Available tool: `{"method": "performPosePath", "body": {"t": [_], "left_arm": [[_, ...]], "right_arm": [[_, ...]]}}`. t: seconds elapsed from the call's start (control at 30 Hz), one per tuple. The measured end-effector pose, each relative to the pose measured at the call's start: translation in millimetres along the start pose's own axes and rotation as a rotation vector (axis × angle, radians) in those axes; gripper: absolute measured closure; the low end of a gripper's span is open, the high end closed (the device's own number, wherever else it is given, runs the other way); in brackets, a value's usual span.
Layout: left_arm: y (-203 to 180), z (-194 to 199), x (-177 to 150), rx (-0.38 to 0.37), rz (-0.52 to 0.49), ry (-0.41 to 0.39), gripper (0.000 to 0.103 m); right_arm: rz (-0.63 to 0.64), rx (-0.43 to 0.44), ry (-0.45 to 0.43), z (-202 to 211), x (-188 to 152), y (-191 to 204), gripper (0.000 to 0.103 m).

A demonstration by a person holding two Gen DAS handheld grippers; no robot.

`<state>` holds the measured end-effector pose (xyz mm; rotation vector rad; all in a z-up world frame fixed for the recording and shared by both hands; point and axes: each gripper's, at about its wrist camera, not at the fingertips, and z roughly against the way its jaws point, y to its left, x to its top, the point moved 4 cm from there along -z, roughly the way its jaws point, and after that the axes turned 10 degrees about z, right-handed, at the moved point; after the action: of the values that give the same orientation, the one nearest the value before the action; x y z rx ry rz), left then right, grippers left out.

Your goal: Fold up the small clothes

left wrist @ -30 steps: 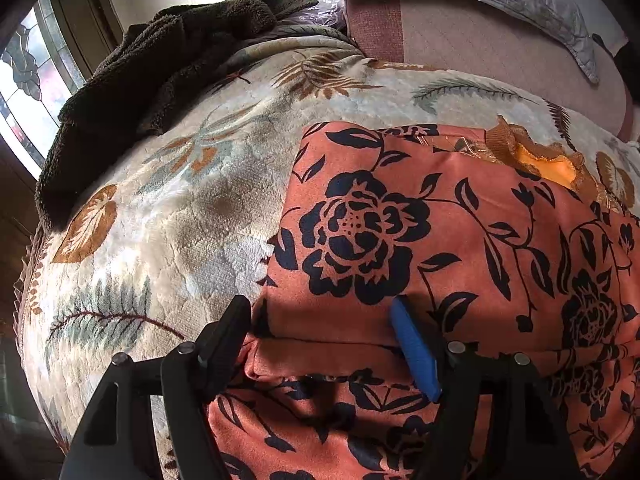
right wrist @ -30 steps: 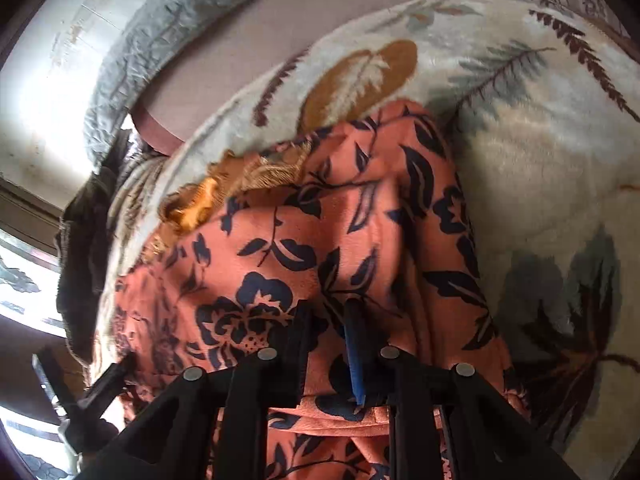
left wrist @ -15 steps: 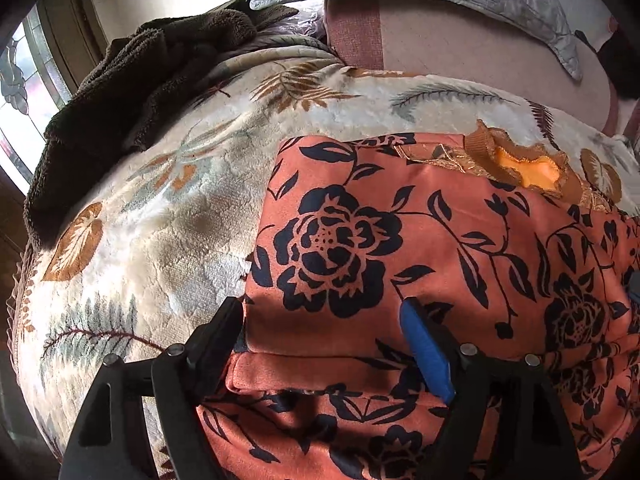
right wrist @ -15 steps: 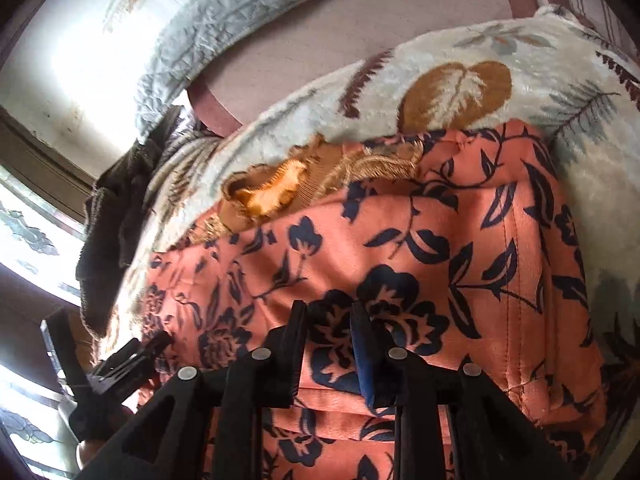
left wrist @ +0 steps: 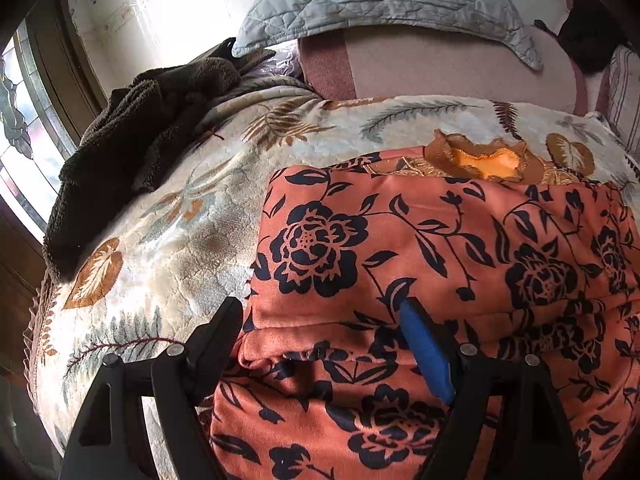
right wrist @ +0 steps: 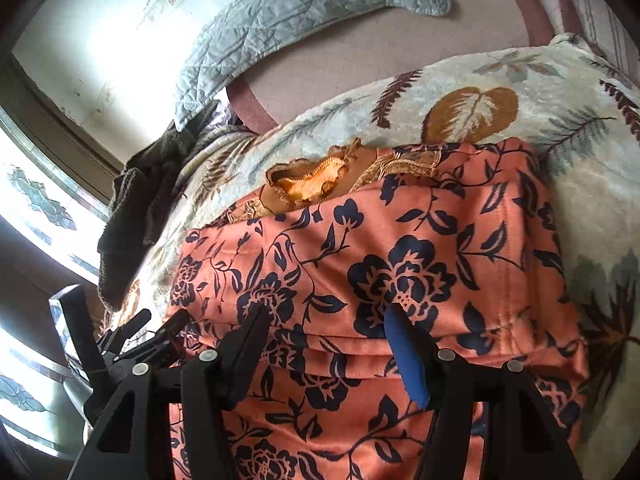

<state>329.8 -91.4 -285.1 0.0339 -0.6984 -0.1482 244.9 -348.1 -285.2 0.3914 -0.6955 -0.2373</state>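
garment: your orange floral garment (left wrist: 460,248) is lying on the leaf-print blanket (left wrist: 168,240) on the bed, top layer folded over so a crease runs across right in front of both tongs.

left gripper (left wrist: 320,320): wide open, dark finger at the cloth's left edge and the blue pad out on the fabric. It straddles the folded corner but nothing's pinched.

right gripper (right wrist: 328,320): jaws have just been opening. They stand apart over the fold line, cloth under and between them, no squeeze that I can see. So you're holding nothing with either hand.

done so far: looks to me like one fold is down and released. The stack sits pretty square and flat.

still left: the frilly orange neckline (left wrist: 488,160) with its gold trim pokes out past the far edge, so I'd guess at least one more fold to get it compact. Can't tell if there are more clothes waiting.

left view only: the dark fuzzy throw (left wrist: 132,140) bunched near the window, plus the garment's whole left edge.

right view only: the garment's right edge against the blanket, and your other gripper sitting at the cloth's left corner.

both views: grey quilted pillow (right wrist: 304,12) at the head end.
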Motion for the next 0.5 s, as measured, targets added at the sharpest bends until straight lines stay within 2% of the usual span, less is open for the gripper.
{"method": "performPosePath", "body": {"t": [0.13, 0.27, 0.33, 0.43, 0.5], "left_arm": [[13, 37, -17, -0.055, 0.014, -0.033, 0.021], [52, 72, -58, -0.08, 0.061, -0.052, 0.016], [74, 85, -82, -0.071, 0.077, -0.047, 0.016], [108, 101, -114, -0.013, 0.092, -0.032, 0.016], [128, 106, -134, -0.023, 0.119, 0.011, 0.016]], "right_arm": [[-0.014, 0.014, -0.076, 50, -17, -7, 0.039], [-0.043, -0.004, -0.131, 107, -65, -27, 0.039], [-0.07, -0.027, -0.123, 130, -91, -42, 0.039], [-0.124, -0.081, -0.087, 156, -132, -64, 0.039], [-0.161, -0.109, -0.042, 166, -158, -77, 0.039]]}}
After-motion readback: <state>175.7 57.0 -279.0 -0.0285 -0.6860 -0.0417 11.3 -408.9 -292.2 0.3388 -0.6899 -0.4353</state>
